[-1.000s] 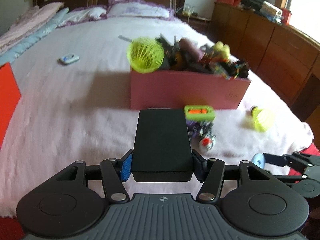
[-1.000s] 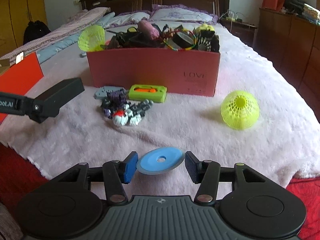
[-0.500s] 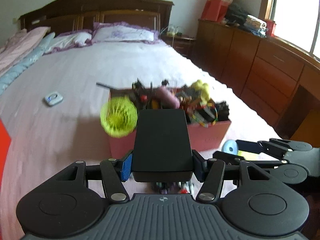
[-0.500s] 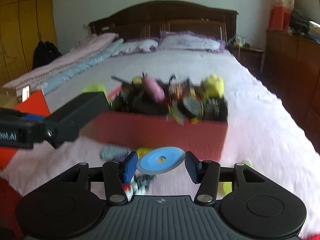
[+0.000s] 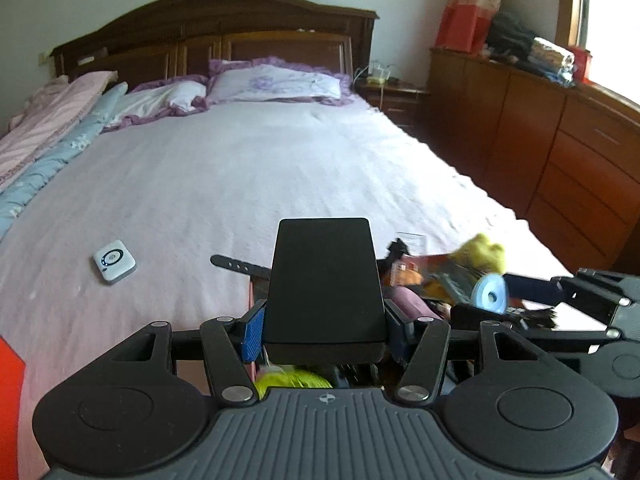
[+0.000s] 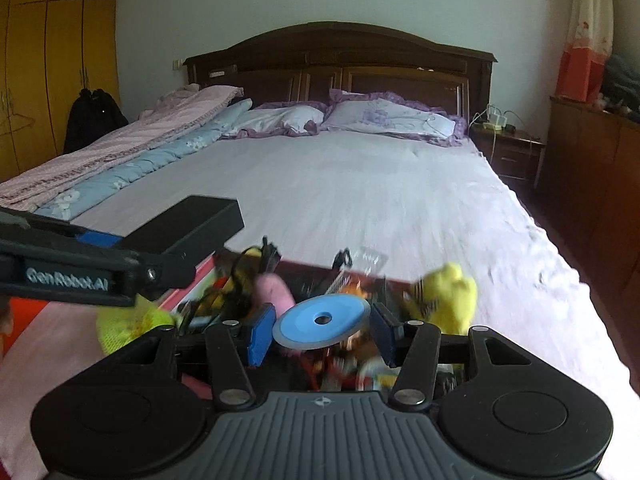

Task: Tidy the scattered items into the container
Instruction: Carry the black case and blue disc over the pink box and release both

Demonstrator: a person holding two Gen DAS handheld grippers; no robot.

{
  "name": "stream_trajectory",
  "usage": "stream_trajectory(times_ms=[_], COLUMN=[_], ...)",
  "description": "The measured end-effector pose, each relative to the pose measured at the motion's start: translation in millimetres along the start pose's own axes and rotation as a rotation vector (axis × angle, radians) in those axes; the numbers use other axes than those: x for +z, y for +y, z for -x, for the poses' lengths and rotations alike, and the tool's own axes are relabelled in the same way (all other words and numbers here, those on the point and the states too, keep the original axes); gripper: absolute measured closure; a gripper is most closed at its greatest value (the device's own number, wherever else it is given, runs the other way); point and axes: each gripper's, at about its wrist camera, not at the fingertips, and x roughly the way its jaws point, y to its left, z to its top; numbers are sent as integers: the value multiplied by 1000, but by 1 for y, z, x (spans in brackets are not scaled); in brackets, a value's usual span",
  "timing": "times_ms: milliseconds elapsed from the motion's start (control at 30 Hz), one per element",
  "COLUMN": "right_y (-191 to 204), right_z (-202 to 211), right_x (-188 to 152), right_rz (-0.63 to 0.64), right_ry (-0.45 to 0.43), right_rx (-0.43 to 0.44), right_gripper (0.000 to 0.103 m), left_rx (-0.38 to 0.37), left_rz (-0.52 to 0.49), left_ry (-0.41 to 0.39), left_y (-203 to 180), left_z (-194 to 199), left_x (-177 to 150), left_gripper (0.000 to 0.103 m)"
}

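Left gripper [image 5: 325, 322] jaws clamp a smooth, matte black box [image 5: 325, 286], frame centre. Right gripper [image 6: 322, 330] jaws grip a flat blue disc [image 6: 322, 322], above the overfilled pink container [image 6: 192, 284] on the textured white bed [image 6: 340, 188].

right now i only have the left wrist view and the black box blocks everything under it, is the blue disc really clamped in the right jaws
observer: Yes. In the right wrist view the blue disc lies flat, hole up, with a blue pad of the right gripper against each edge.
operator: whats under the disc
observer: The heaped contents of the pink container. A pink plush piece shows just behind the disc.
operator: and my black box
observer: The black box hangs above the container's left end, clear of the heap. A yellow mesh ball shows below it.
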Motion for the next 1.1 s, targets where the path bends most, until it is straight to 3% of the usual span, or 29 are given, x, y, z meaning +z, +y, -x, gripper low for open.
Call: stream_trajectory(times_ms=[167, 233, 367, 600, 700, 1100], right_y=[-8, -12, -17, -19, -18, -3], right_z=[-32, -42, -44, -22, -5, 53], right_x=[18, 22, 24, 10, 0, -40], right_rz=[-5, -16, -14, -29, -37, -56], right_ry=[8, 18, 20, 18, 15, 19], right_rx=[-2, 3, 0, 13, 22, 28], right_gripper=[49, 48, 45, 40, 38, 35], left_rx=[26, 43, 44, 29, 25, 36], left_rz=[-37, -41, -42, -61, -62, -45], left_ry=[20, 23, 11, 13, 4, -26], left_y=[0, -1, -1, -6, -8, -19], left_z=[-19, -22, -16, 1, 11, 52], left_x=[7, 9, 8, -3, -10, -33], left_gripper=[43, 32, 28, 23, 15, 14])
